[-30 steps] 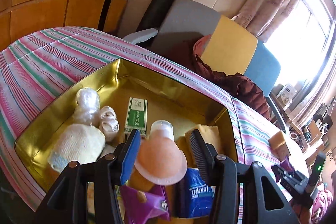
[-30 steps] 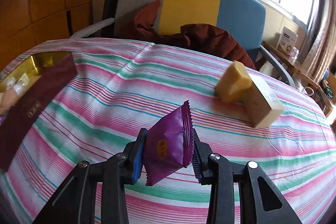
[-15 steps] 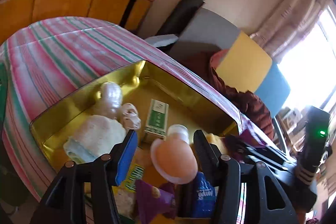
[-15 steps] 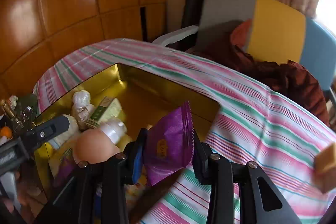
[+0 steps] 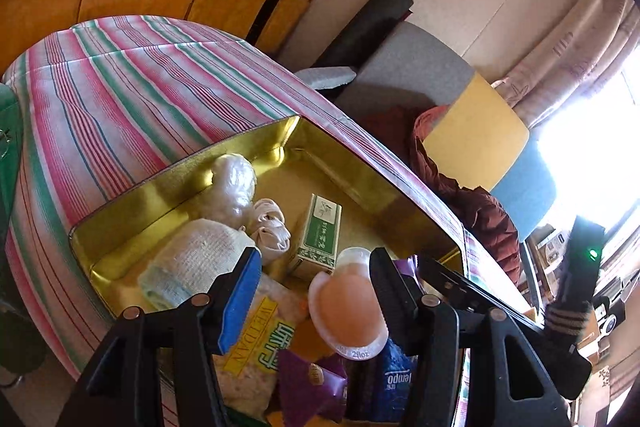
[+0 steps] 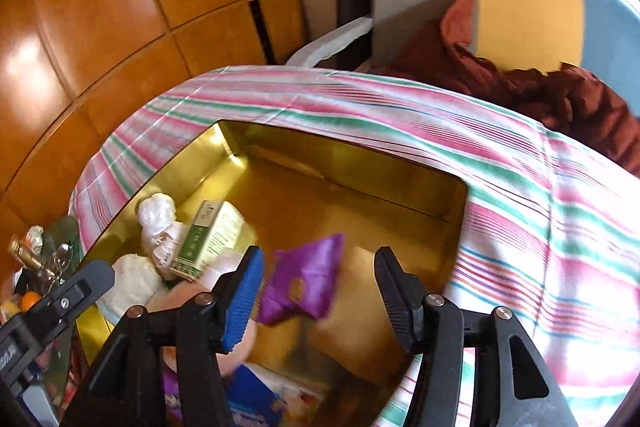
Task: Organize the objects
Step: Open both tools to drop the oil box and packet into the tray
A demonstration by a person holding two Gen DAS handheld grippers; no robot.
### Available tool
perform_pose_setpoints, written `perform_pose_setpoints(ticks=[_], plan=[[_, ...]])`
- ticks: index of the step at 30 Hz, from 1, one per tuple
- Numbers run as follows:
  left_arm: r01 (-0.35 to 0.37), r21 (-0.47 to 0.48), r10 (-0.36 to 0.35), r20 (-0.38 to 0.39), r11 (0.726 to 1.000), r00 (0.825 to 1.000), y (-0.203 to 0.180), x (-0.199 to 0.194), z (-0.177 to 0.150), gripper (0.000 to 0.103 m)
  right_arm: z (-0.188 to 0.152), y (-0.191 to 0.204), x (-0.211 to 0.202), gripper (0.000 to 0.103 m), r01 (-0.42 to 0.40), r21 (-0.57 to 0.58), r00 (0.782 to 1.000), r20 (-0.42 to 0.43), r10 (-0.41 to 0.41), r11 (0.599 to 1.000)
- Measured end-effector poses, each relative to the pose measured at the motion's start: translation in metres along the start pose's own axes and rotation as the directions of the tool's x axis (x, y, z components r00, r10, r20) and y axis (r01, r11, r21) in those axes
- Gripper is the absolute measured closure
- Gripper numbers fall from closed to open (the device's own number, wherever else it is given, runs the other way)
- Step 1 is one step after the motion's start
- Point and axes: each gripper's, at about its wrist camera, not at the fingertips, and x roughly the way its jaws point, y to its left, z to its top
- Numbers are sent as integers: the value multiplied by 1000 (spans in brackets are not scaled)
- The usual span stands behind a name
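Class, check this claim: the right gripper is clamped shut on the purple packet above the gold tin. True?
Not quite. The right wrist view shows the right gripper open, its fingers spread apart, and the purple packet loose between them, blurred, above the gold tin. The rest holds.

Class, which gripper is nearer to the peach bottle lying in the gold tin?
Left. The left gripper brackets the peach bottle; the right gripper hangs beside it, over the purple packet.

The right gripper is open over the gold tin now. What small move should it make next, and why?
Probably lift the right gripper up and out of the gold tin. Its jaws stand wide apart, and the purple packet appears free between them, blurred, inside the tin.
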Motion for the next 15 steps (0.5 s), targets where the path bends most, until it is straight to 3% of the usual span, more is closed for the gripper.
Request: perform_pose_setpoints(ticks=[4,9,15], plan=[[55,33,-55,-24,998,998,-8,3,-5,46,-13,-17,-28,35,-13,35,998,65,11,999],[125,152,-117,-59,980,991,-36,3,-20,46,-32,-43,-66,29,41,49,990,137,-47,998],[243,316,-209,-139,917,968,-81,0,-49,46,-63,-87,-91,28,169,53,976,129,-174,984]])
